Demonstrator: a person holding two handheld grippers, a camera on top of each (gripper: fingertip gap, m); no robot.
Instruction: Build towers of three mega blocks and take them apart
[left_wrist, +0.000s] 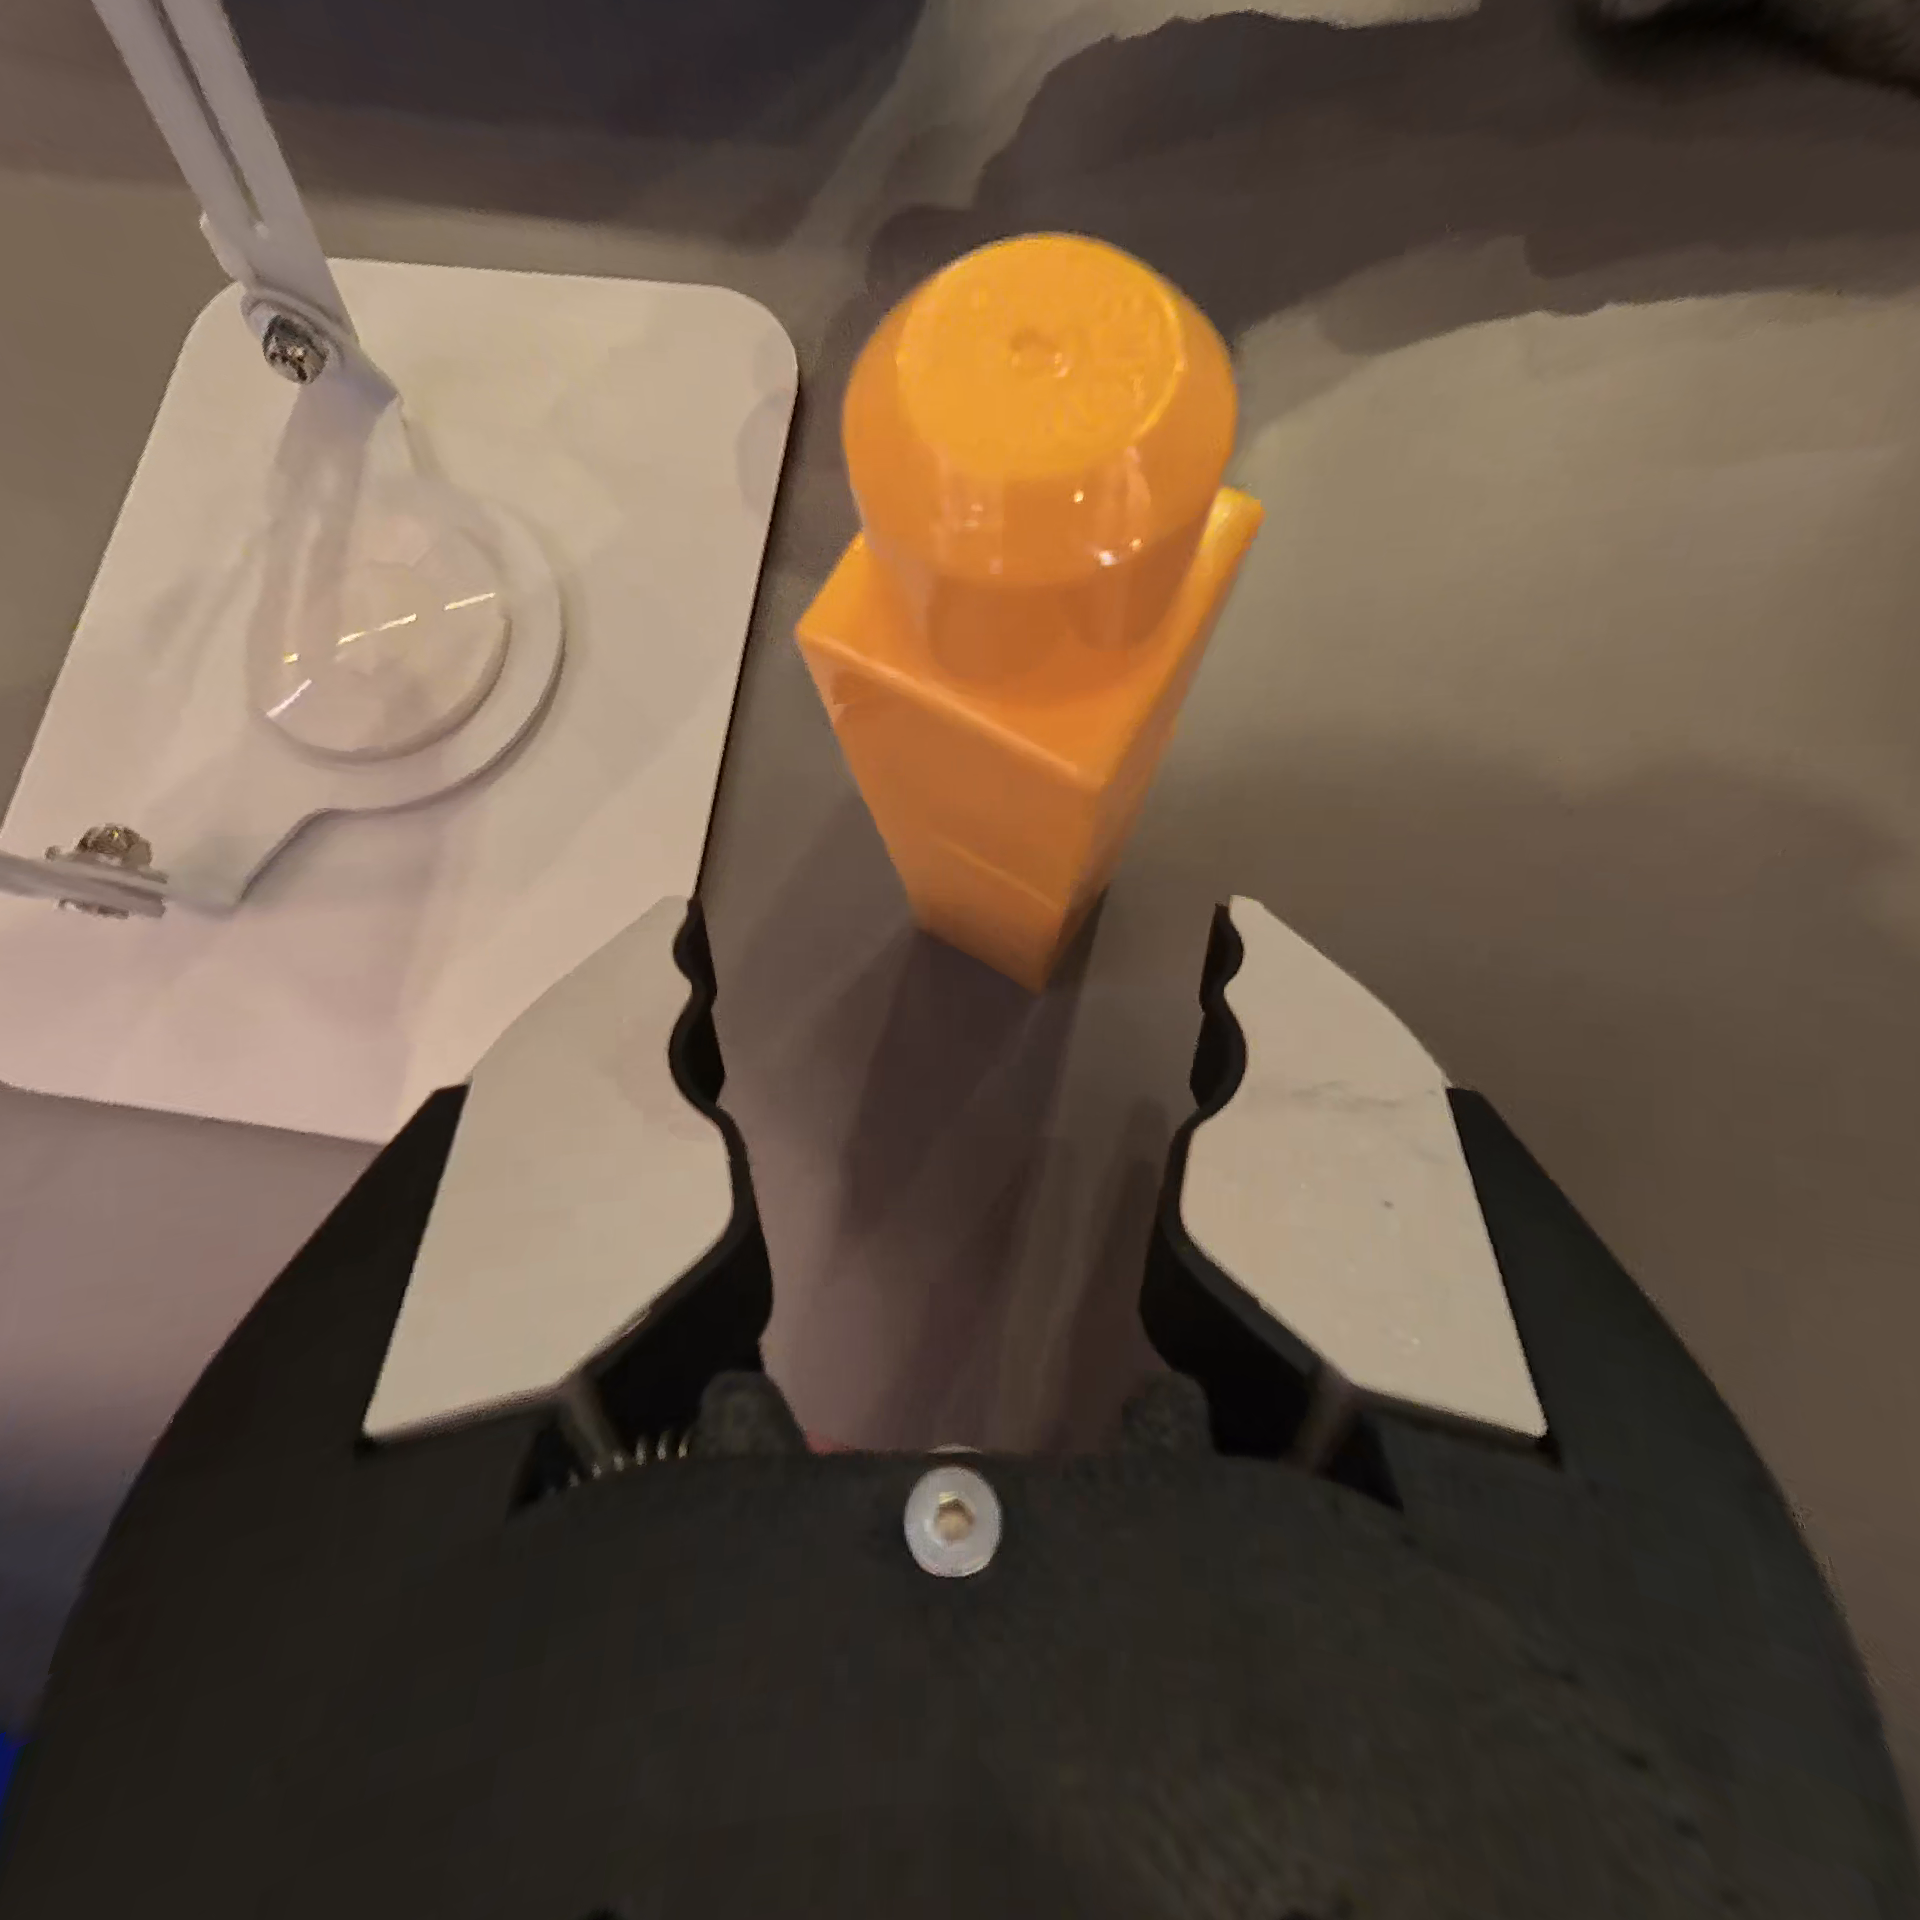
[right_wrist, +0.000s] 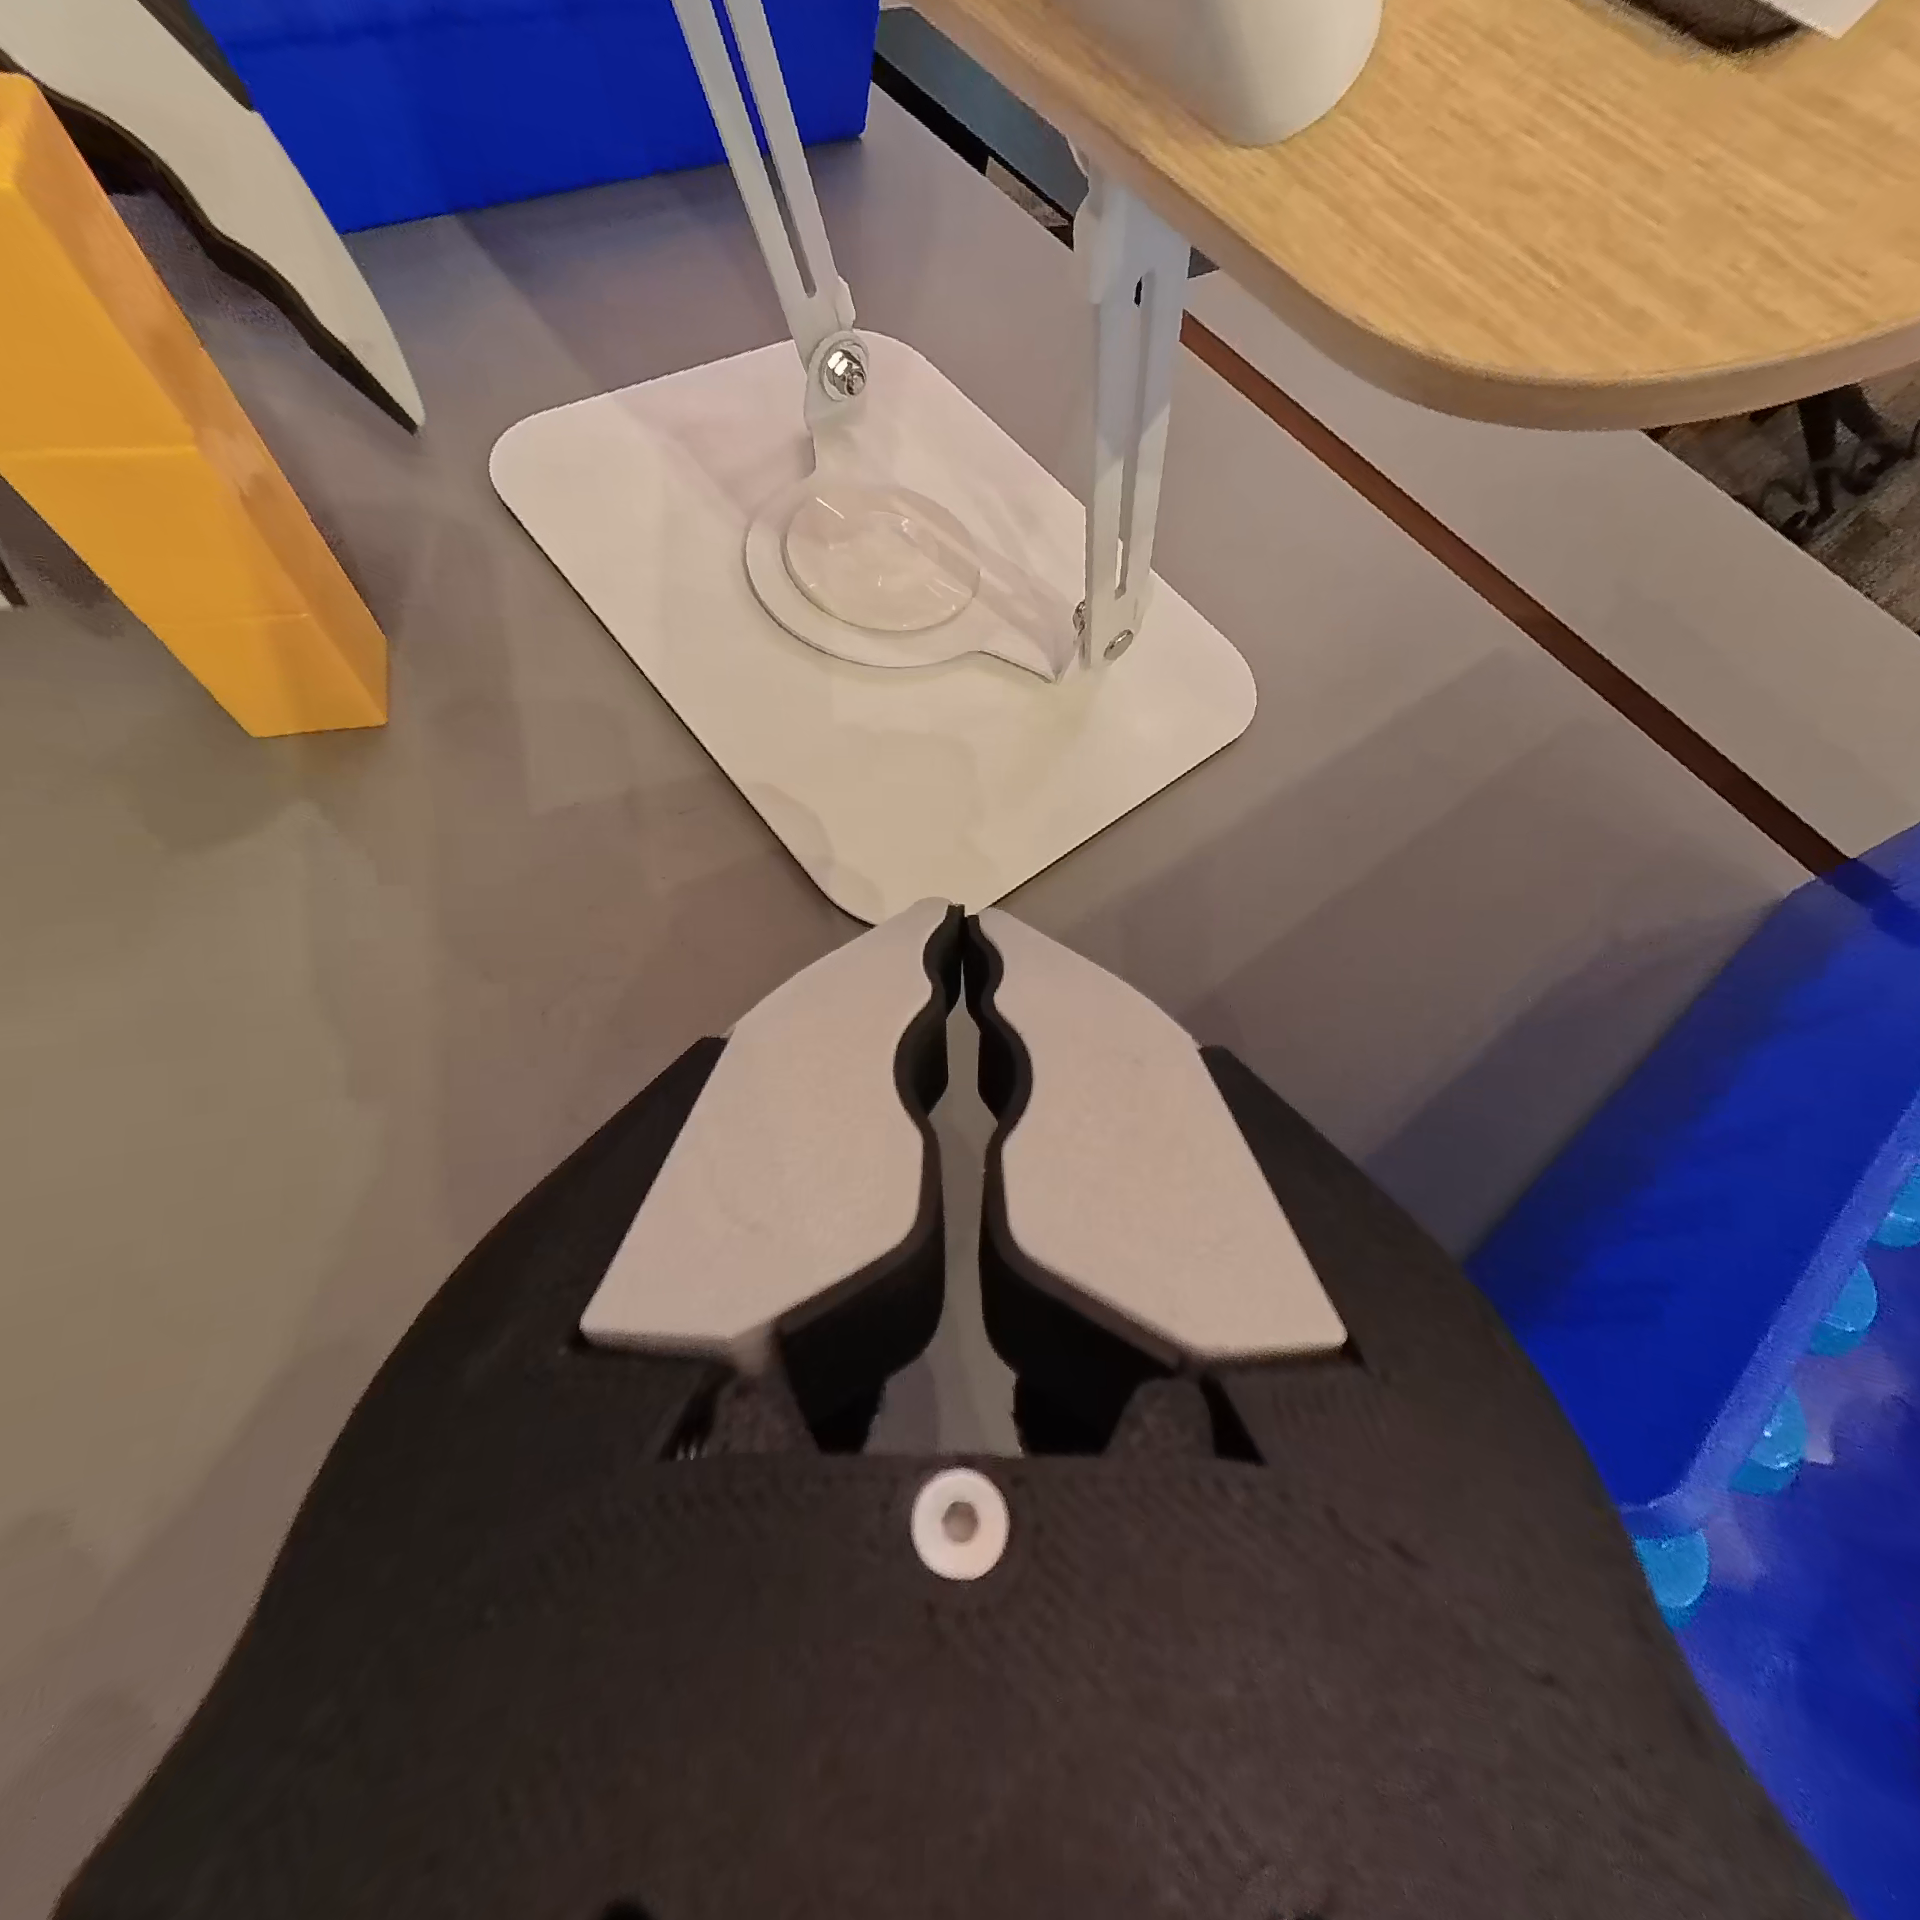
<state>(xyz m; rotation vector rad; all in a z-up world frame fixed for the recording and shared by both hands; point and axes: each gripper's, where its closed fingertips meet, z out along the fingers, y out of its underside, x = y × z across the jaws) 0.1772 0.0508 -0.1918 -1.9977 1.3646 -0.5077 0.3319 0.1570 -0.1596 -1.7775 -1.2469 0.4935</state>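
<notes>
The left gripper (left_wrist: 961, 914) stands spread wide, holding nothing; the right gripper (right_wrist: 961, 920) is clenched shut on air. At twelve o'clock of the left tongs, one tower of three stacked orange plastic blocks (left_wrist: 1023, 707) stands upright on the grey tabletop (left_wrist: 1558, 727), clear of both pads. At ten o'clock lies one white rectangular stand base (left_wrist: 582, 582). Two blue bins (right_wrist: 1714, 1195) flank the right view.

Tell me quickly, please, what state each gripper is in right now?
Left gripper: open, holding nothing; the orange block tower stands free beyond its tips.
Right gripper: closed, holding nothing.
</notes>
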